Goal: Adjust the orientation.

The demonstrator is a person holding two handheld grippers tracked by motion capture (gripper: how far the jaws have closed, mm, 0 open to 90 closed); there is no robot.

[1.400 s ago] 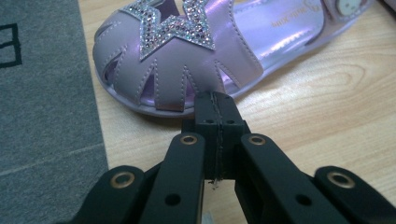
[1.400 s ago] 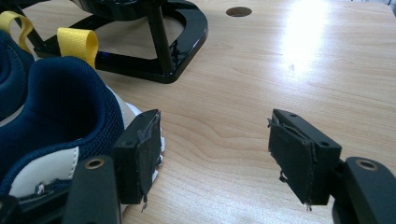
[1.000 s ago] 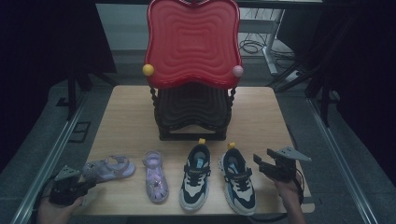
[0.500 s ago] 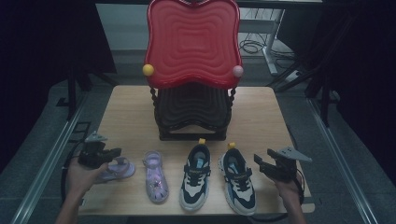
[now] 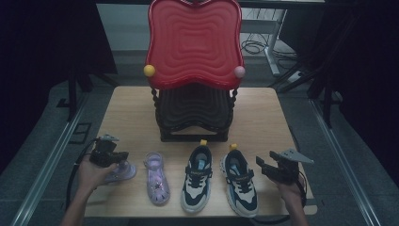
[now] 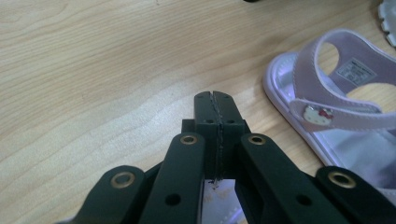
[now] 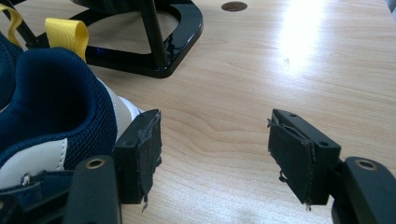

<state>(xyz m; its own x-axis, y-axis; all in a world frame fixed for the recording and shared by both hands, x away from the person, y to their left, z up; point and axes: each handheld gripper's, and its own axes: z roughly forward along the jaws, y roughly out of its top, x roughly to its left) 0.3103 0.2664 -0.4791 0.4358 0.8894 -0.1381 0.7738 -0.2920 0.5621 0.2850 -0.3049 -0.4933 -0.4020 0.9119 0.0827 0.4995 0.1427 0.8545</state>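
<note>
My left gripper [image 5: 113, 154] is shut at the table's front left, just above a lilac sandal [image 5: 123, 172]. In the left gripper view its jaws [image 6: 215, 100] press flat together with nothing between the tips. A second lilac sandal [image 6: 345, 116] with a small cat charm lies to their right; it is the sandal [image 5: 156, 177] beside the first. My right gripper [image 5: 266, 159] is open at the front right, next to a navy and white sneaker [image 5: 240, 182]. That sneaker's heel [image 7: 56, 93] touches the left pad of the right gripper [image 7: 215, 154]. Its twin [image 5: 197, 179] lies alongside.
A black shoe rack [image 5: 195, 110] stands mid-table under a big red wavy board [image 5: 194, 42] with a yellow ball [image 5: 149, 70] and a pink ball [image 5: 239, 71]. The rack's base [image 7: 154, 56] lies ahead of the right gripper. The wooden table [image 5: 263, 117] has bare strips either side.
My left hand came in from the front left corner and now holds its gripper over the left sandal. The right gripper has stayed put and open.
</note>
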